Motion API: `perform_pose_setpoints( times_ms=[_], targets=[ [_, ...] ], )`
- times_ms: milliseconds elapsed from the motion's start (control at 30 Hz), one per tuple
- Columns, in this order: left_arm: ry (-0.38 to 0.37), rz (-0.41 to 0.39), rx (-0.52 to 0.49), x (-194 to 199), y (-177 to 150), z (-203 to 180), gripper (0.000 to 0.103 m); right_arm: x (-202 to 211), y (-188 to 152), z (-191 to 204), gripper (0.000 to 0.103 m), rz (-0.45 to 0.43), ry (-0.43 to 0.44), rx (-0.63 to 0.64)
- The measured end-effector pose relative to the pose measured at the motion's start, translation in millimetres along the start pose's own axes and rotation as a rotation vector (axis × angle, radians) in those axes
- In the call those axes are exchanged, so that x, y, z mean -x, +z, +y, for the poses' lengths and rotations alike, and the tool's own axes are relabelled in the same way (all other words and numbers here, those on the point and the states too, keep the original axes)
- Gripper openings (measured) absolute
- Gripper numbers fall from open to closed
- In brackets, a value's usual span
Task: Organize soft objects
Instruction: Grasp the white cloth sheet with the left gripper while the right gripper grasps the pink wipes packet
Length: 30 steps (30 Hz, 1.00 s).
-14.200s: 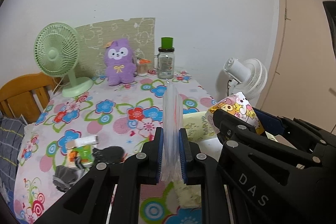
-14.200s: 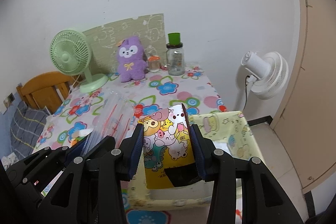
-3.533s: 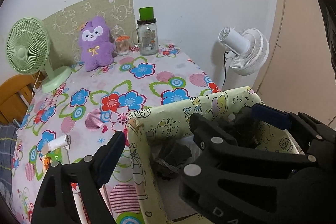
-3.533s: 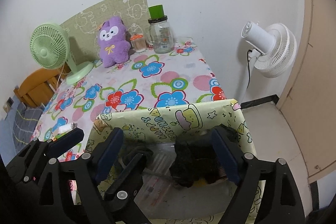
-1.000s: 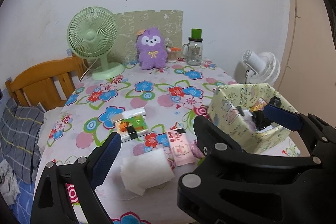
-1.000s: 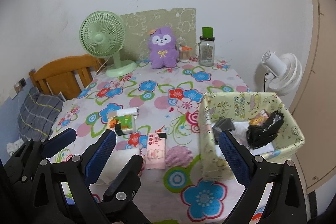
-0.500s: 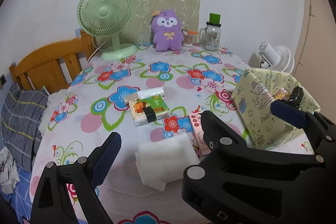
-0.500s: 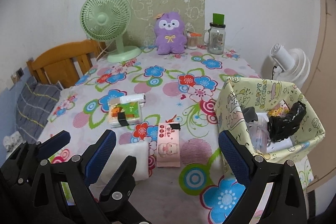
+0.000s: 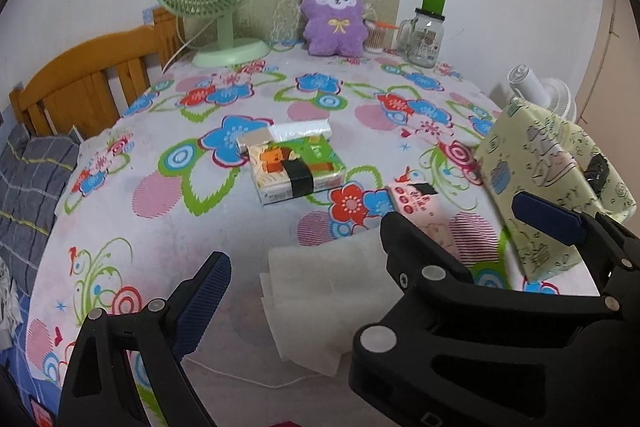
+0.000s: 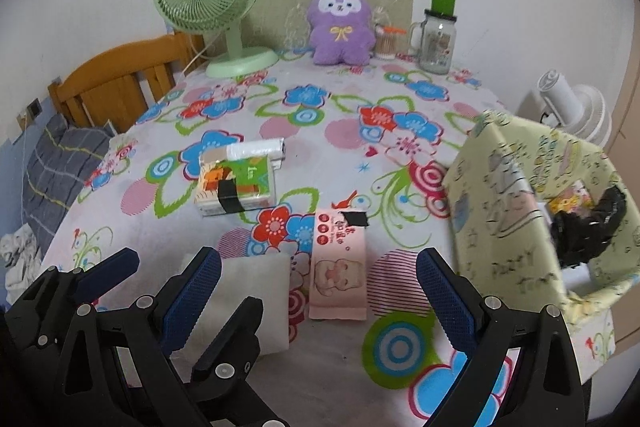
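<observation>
Open tongs (image 9: 372, 247) above white tissues (image 9: 320, 303)

A flat green tissue pack banded with black tape (image 10: 236, 187) lies mid-tabletop (image 10: 340, 123). Behind it a clear-wrapped white roll (image 10: 256, 149) touches it. In front of it to the right lies a pink tissue packet (image 10: 338, 267), then a folded white cloth (image 10: 256, 291) leftward. Right of the pack stands a yellow-green patterned fabric bin (image 10: 508, 195); in it lies a crumpled black bag (image 10: 588, 231).
</observation>
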<state>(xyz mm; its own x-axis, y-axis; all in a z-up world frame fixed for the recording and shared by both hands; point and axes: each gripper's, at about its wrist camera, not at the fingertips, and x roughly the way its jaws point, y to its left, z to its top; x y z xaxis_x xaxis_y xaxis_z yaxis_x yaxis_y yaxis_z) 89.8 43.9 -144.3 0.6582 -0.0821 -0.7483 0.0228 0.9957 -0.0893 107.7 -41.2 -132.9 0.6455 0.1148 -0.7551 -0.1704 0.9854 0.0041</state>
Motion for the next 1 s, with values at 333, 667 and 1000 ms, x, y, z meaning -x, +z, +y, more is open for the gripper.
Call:
perform_pose_setpoints(
  times_ms=[333,667,1000],
  targets=[
    [-0.038,0.06,0.03,-30.8,-3.7,-1.2,0.095,-32.1,-4.3,-10.0,0.096,0.064,-0.023,-0.022],
    [-0.061,0.049,0.022,-36.0,-0.8,-3.7,0.059,-43.8,-2.2,-12.9,0.096,0.079,0.008,-0.035],
    [-0.004,0.005,0.004,-30.8,8.9,4.0,0.031,-42.1,9.4,-2.9,0.095,0.042,0.029,-0.009]
  ],
)
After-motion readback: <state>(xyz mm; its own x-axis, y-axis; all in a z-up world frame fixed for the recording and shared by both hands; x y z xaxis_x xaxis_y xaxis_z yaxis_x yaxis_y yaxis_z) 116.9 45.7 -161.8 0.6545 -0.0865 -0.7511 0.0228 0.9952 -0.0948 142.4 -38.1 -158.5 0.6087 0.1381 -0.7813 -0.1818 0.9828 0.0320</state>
